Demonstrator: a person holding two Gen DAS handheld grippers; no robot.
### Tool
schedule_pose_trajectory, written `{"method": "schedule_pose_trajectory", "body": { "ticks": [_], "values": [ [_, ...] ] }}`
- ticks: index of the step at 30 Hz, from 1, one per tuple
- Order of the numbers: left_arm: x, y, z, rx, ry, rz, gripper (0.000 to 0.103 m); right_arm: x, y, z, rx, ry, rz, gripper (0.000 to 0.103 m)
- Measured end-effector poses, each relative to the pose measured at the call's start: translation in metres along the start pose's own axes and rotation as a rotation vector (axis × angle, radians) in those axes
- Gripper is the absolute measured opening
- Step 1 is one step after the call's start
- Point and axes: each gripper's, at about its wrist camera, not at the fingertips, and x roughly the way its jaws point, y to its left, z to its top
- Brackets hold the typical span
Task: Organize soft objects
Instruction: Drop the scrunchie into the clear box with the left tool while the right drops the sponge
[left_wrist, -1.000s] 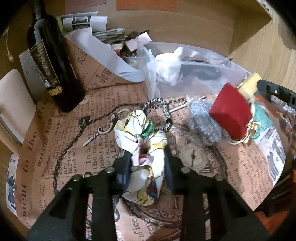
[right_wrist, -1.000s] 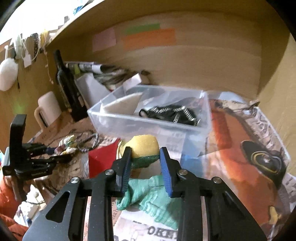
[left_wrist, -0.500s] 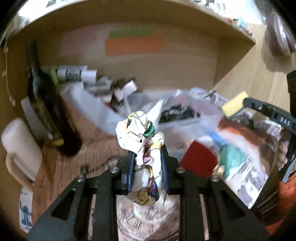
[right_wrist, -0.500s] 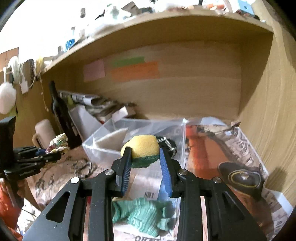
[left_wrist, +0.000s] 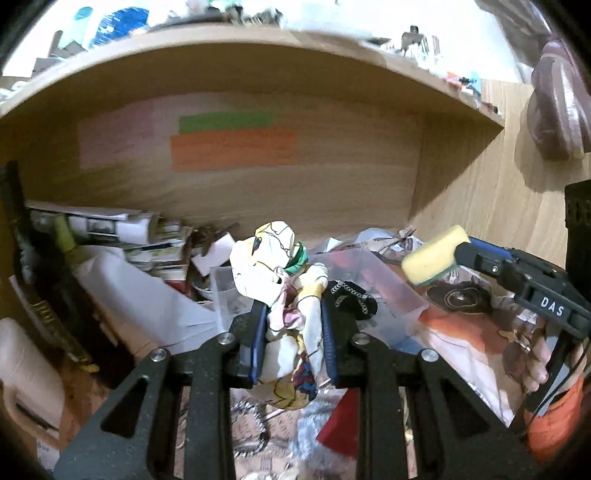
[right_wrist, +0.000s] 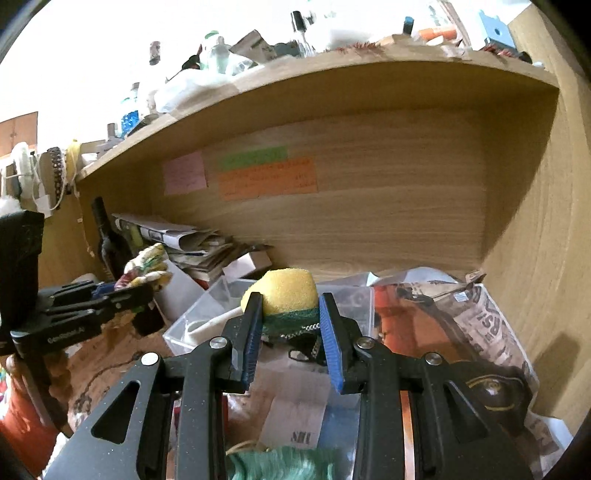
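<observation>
Just behind clear bin (right_wrist: 207, 314): paper stack (right_wrist: 184, 243), dark bottle (right_wrist: 107, 236).

Smooth printed cloth (left_wrist: 286, 295); porous yellow sponge (right_wrist: 284, 293) with rough green backing; clear glossy plastic bin (right_wrist: 207, 314); matt wood-grain shelf (right_wrist: 369, 221); printed paper (right_wrist: 491, 332).
</observation>
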Motion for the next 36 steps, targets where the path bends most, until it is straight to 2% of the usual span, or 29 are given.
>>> {"method": "schedule_pose_trajectory", "body": {
  "ticks": [4, 14, 17, 22, 25, 29, 31, 36],
  "values": [
    [0.028, -0.005, 0.002, 0.009, 0.048, -0.013, 0.025, 0.021, -0.003, 0.000, 0.002, 0.036, 0.002, 0.028],
    [0.102, -0.012, -0.008, 0.009, 0.237, -0.080, 0.025, 0.076, -0.006, -0.015, 0.002, 0.199, 0.008, 0.028],
    [0.118, -0.013, -0.009, 0.014, 0.270, -0.070, 0.025, 0.090, -0.007, -0.022, -0.002, 0.247, -0.004, 0.028],
    [0.132, -0.020, -0.011, 0.037, 0.299, -0.055, 0.026, 0.106, -0.011, -0.031, 0.007, 0.310, -0.005, 0.028],
    [0.139, -0.020, -0.013, 0.039, 0.320, -0.061, 0.032, 0.110, -0.012, -0.034, -0.001, 0.331, -0.023, 0.031],
    [0.136, -0.019, -0.013, 0.036, 0.312, -0.068, 0.047, 0.113, -0.014, -0.036, -0.004, 0.351, -0.057, 0.034],
    [0.132, -0.020, -0.013, 0.040, 0.305, -0.071, 0.050, 0.111, -0.016, -0.036, 0.005, 0.351, -0.056, 0.041],
    [0.115, -0.022, -0.007, 0.047, 0.265, -0.069, 0.052, 0.102, -0.016, -0.030, 0.003, 0.310, -0.074, 0.044]
  ]
}}
